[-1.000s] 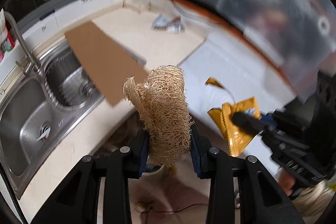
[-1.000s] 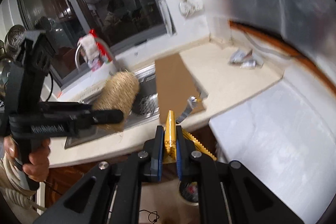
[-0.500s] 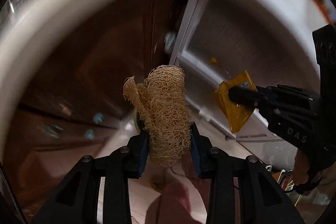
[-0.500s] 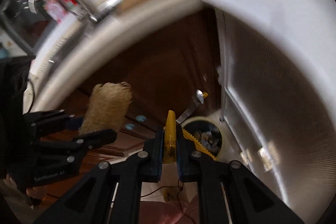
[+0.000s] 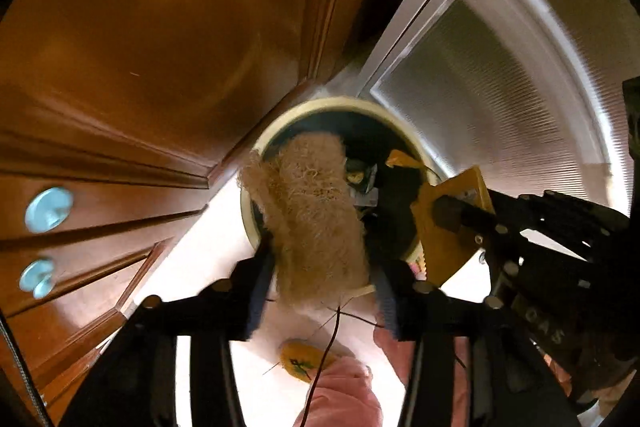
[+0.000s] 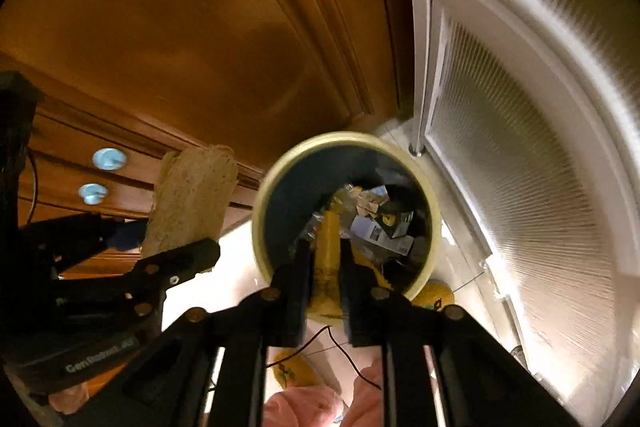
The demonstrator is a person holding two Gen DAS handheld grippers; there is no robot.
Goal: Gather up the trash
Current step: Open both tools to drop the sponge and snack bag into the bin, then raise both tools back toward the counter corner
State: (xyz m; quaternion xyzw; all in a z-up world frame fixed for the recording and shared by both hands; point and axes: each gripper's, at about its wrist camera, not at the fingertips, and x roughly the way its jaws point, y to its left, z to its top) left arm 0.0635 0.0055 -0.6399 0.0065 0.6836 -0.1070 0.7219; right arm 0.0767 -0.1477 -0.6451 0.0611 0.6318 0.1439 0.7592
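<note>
A round trash bin with a cream rim (image 5: 340,101) (image 6: 340,137) stands on the floor below both grippers, with paper scraps (image 6: 380,227) in it. My left gripper (image 5: 320,291) points down over the bin's left side. Its jaws are opening, and the tan loofah sponge (image 5: 316,219) (image 6: 192,195) hangs loosely between them. My right gripper (image 6: 326,283) is over the bin's mouth. Its jaws are opening too, and the yellow snack wrapper (image 6: 328,259) (image 5: 452,227) stands edge-on between them.
Brown wooden cabinet doors (image 5: 160,47) with round pale knobs (image 5: 48,209) rise at the left. A white ribbed door panel (image 5: 500,107) flanks the bin on the right. A yellow slipper (image 5: 304,363), pink trouser legs (image 5: 340,395) and a thin cable lie near my fingers.
Both grippers have dropped from counter height to just above the floor bin. The jaws of both have widened around the loofah and the wrapper.
</note>
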